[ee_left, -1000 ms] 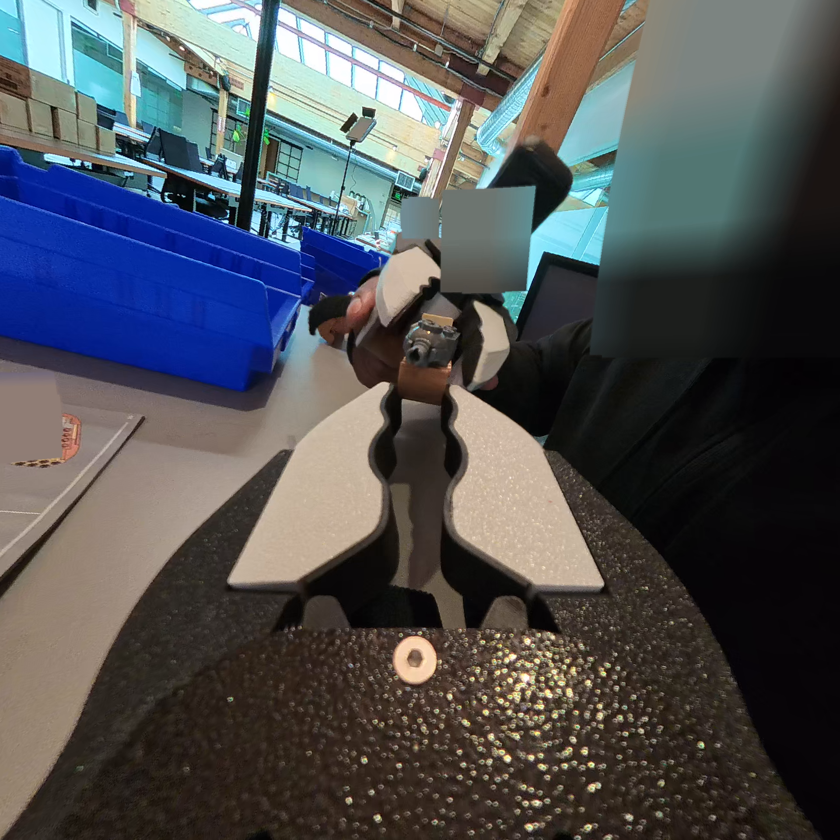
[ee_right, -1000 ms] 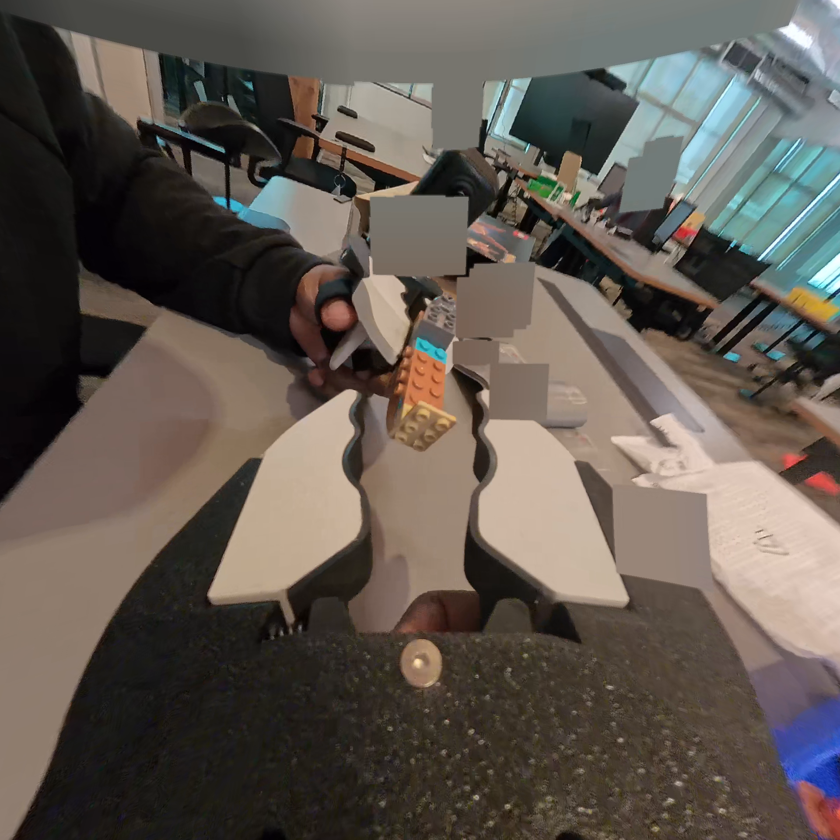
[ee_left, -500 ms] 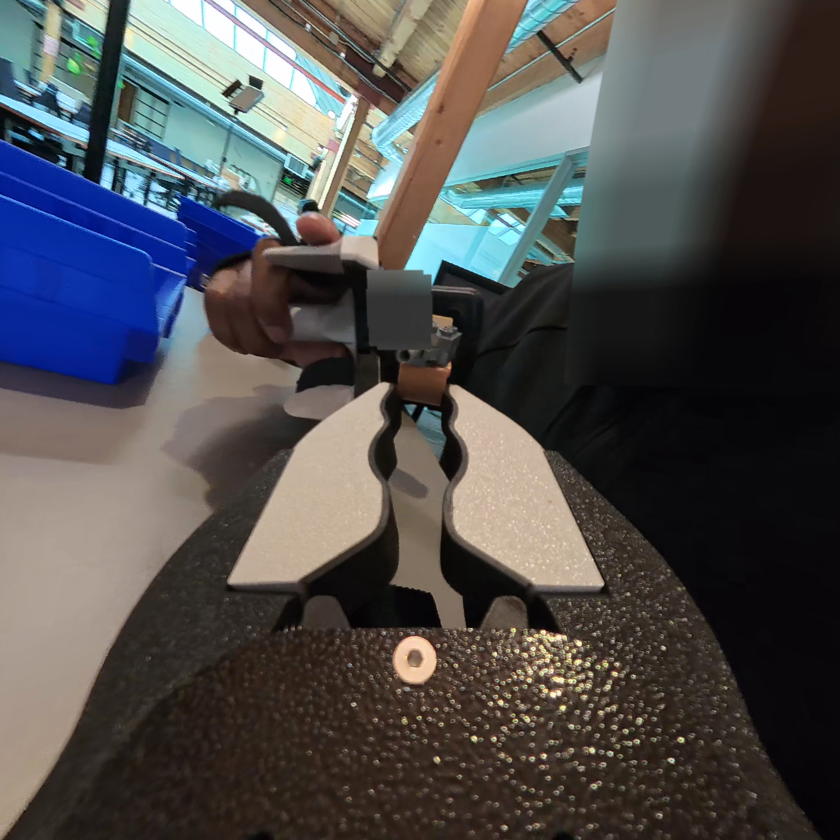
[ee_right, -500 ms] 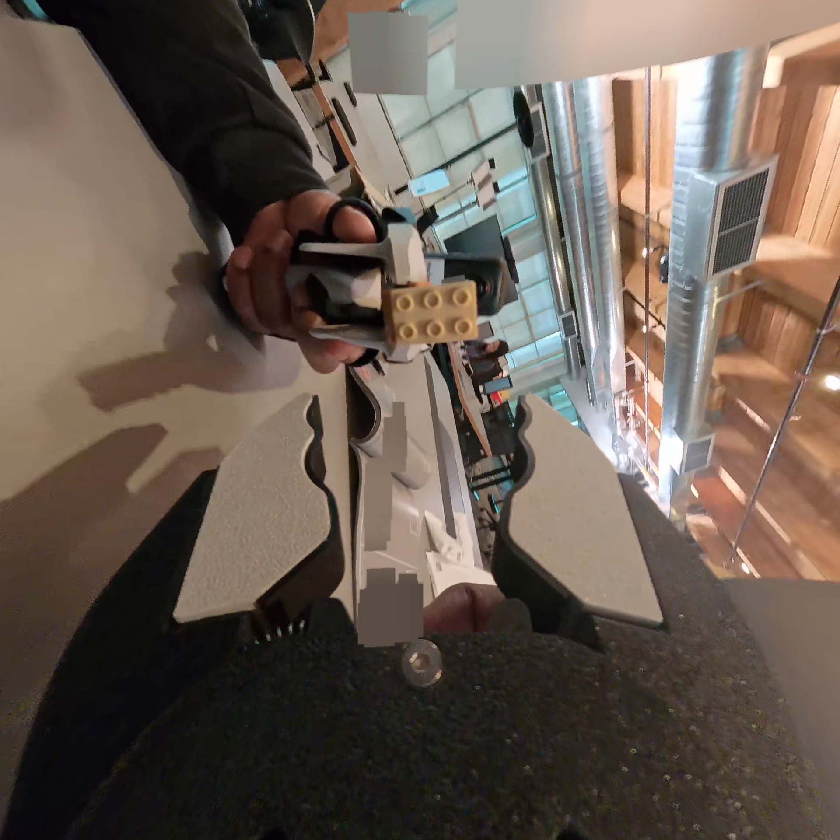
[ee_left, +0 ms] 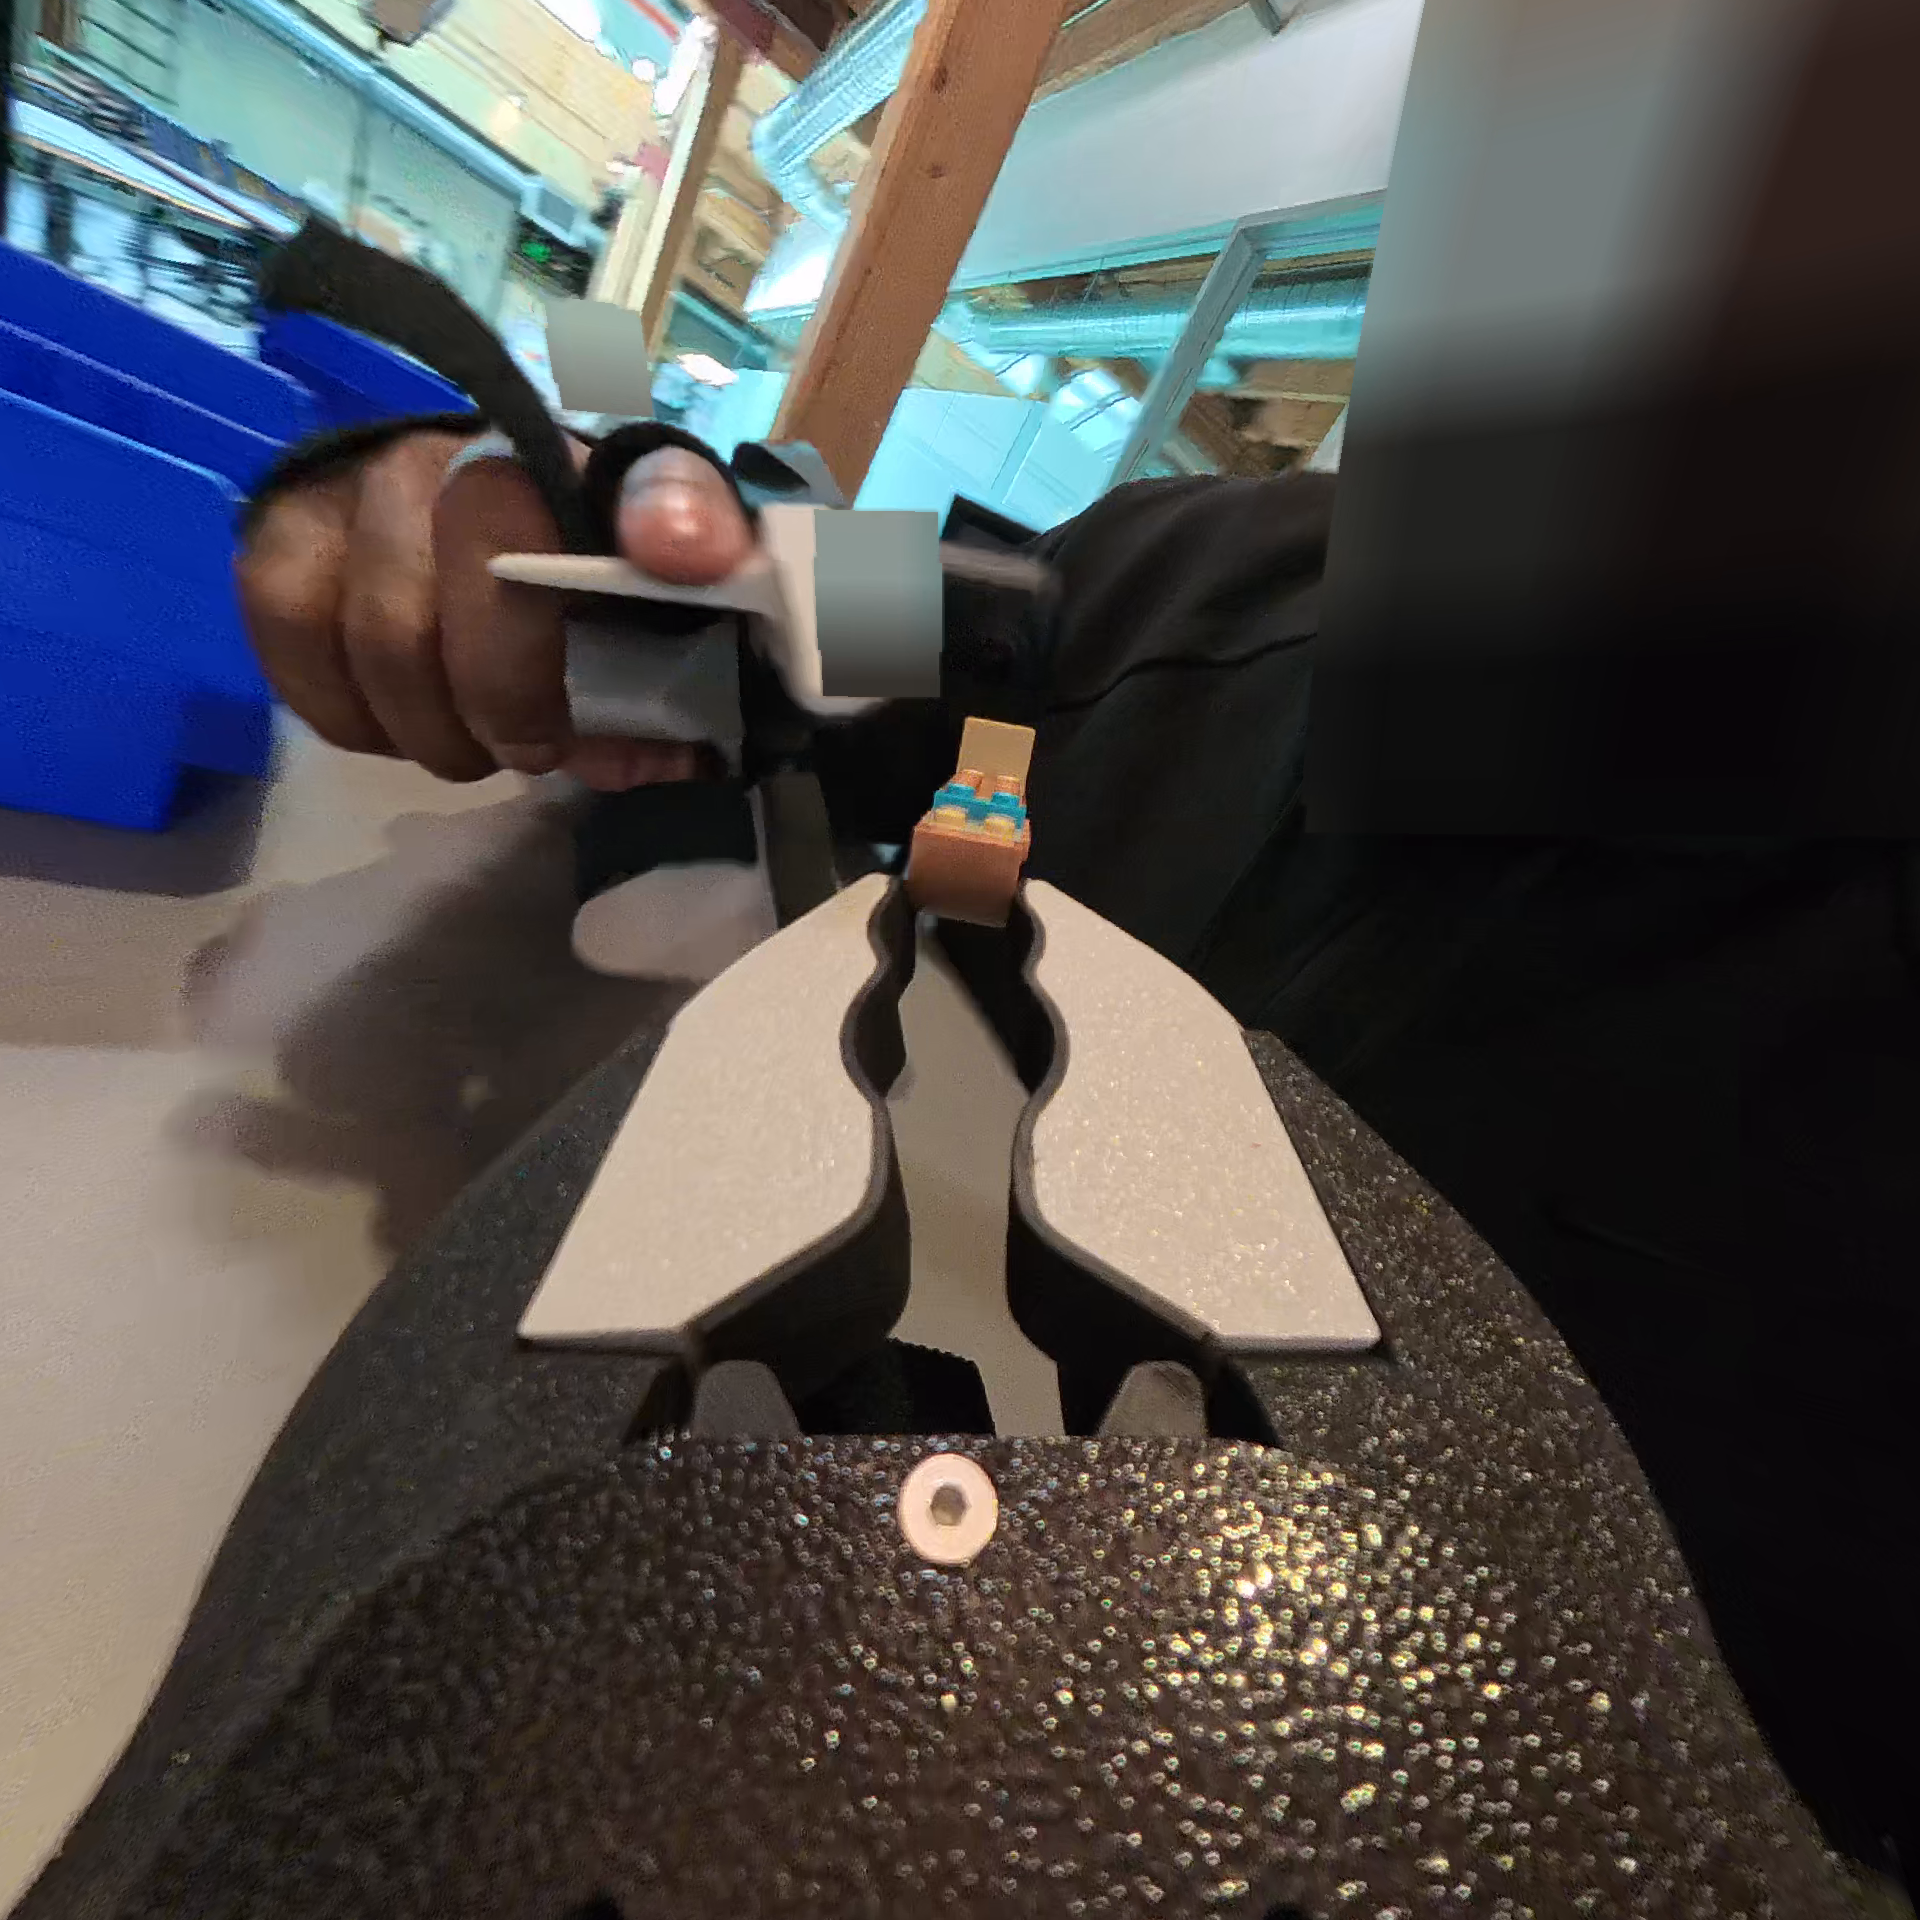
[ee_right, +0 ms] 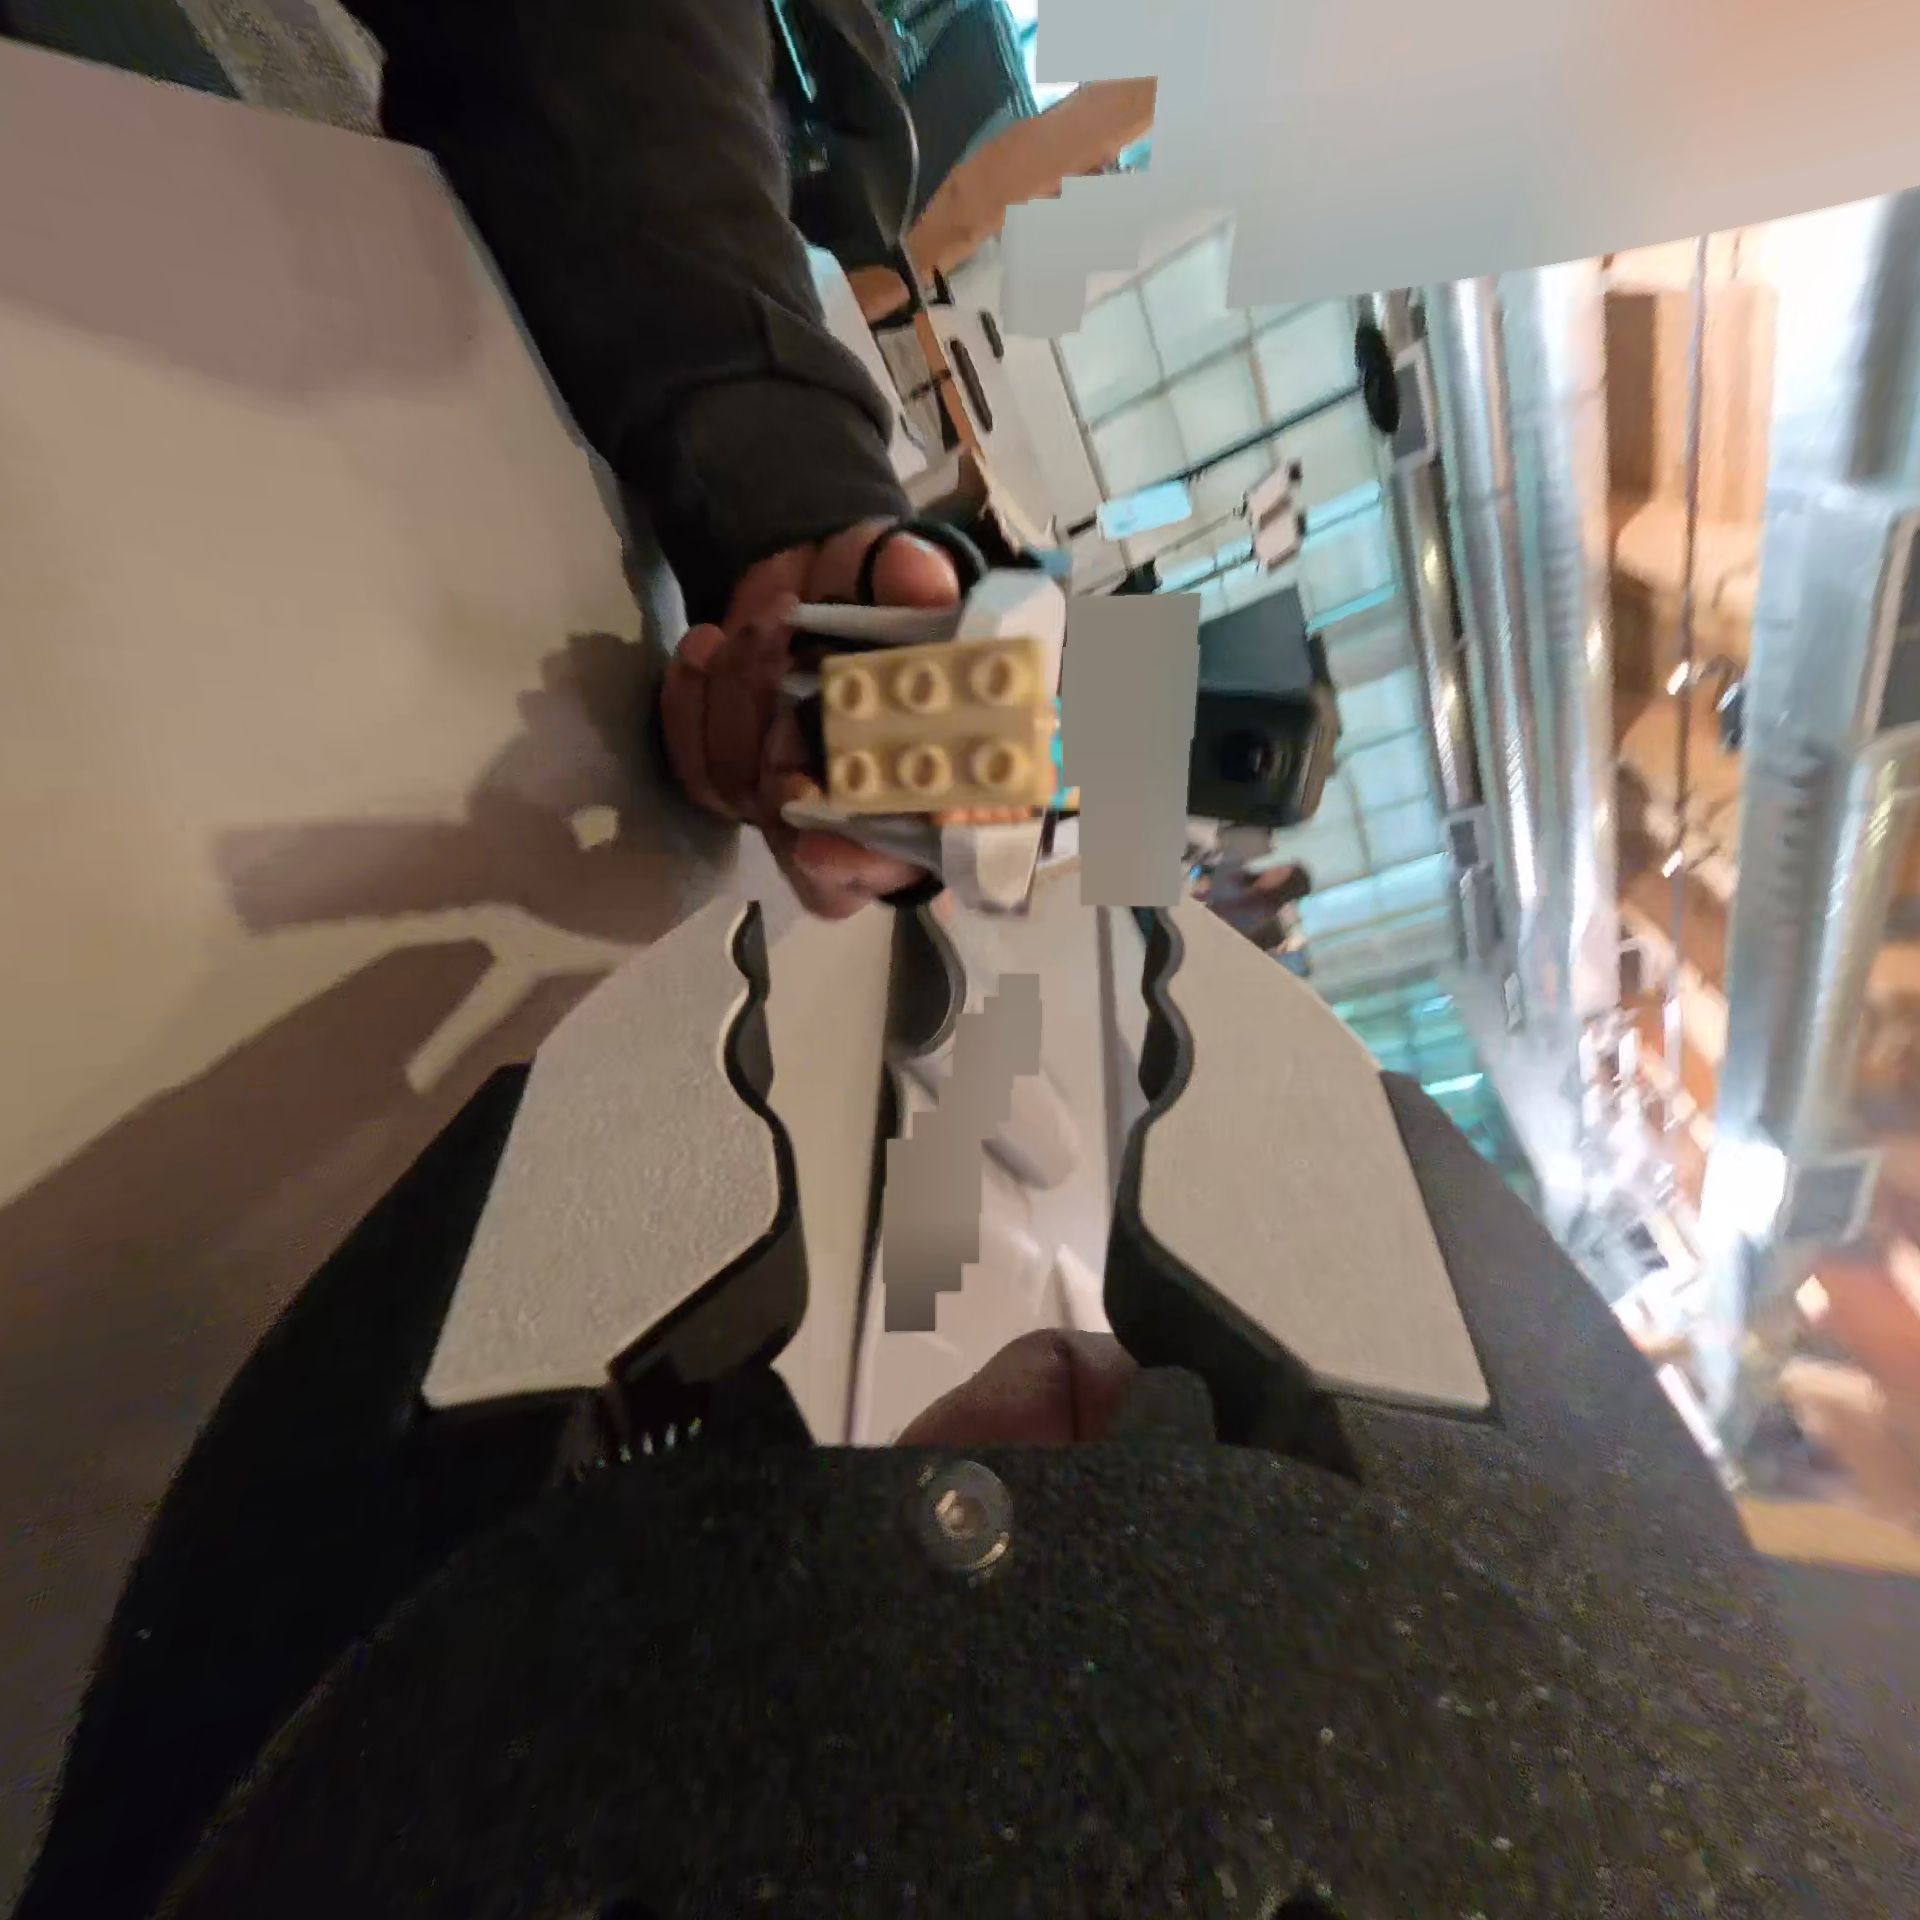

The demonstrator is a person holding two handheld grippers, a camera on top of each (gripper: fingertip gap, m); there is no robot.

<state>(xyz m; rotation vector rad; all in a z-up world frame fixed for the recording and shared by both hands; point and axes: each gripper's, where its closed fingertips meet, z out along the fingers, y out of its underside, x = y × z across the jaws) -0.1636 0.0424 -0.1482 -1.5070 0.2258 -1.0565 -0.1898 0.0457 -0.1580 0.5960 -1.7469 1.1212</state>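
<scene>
The left gripper pinched the orange base of a toy-brick stack between its fingertips; the stack's long axis ran straight away from that camera toward twelve o'clock, turquoise then tan bricks farther out, the tan studded end facing the right gripper; the right gripper's jaws stood spread with nothing between them, rolled sideways, the grey table at nine o'clock; beyond, a hand in a black sleeve gripped the left gripper's handle.
</scene>
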